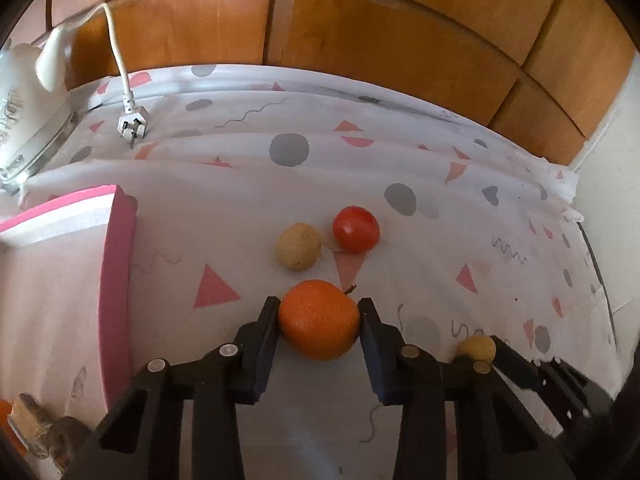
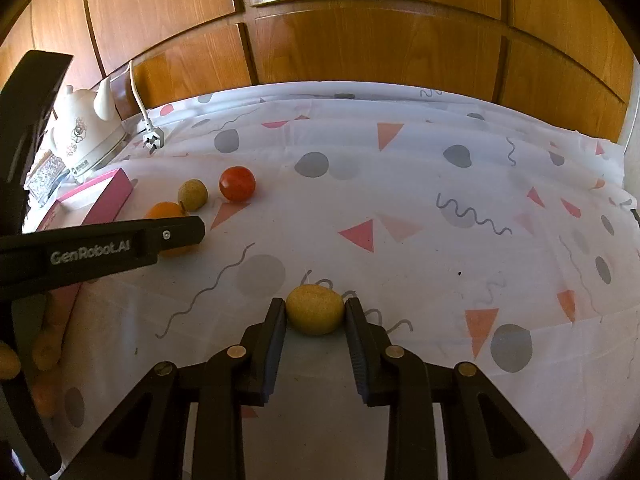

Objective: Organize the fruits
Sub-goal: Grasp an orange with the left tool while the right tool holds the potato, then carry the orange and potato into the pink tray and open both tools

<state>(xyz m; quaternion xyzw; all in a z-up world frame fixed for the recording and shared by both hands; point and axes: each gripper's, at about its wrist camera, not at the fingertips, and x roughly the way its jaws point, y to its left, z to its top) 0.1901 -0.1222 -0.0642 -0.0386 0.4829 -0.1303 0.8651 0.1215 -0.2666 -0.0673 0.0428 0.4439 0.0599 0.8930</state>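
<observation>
My left gripper [image 1: 319, 306] is shut on an orange fruit [image 1: 319, 325] that rests on the patterned tablecloth; its fingers touch both sides. Beyond it lie a tan round fruit [image 1: 298, 246] and a red tomato-like fruit [image 1: 356, 229]. My right gripper [image 2: 315, 307] is shut on a small yellow-tan fruit [image 2: 315, 310] on the cloth. In the right wrist view the left gripper [image 2: 188, 230] shows at the left with the orange fruit [image 2: 166, 212], the tan fruit [image 2: 193, 195] and the red fruit [image 2: 237, 183] by it. The yellow-tan fruit [image 1: 477, 348] also shows in the left wrist view.
A pink-edged box [image 1: 116, 280] stands at the left, also in the right wrist view [image 2: 108, 196]. A white kettle [image 2: 86, 132] and its loose plug [image 1: 132, 126] sit at the back left. Wooden cabinet doors [image 2: 360, 40] back the table. Several orange-yellow fruits [image 2: 44, 352] lie at the far left.
</observation>
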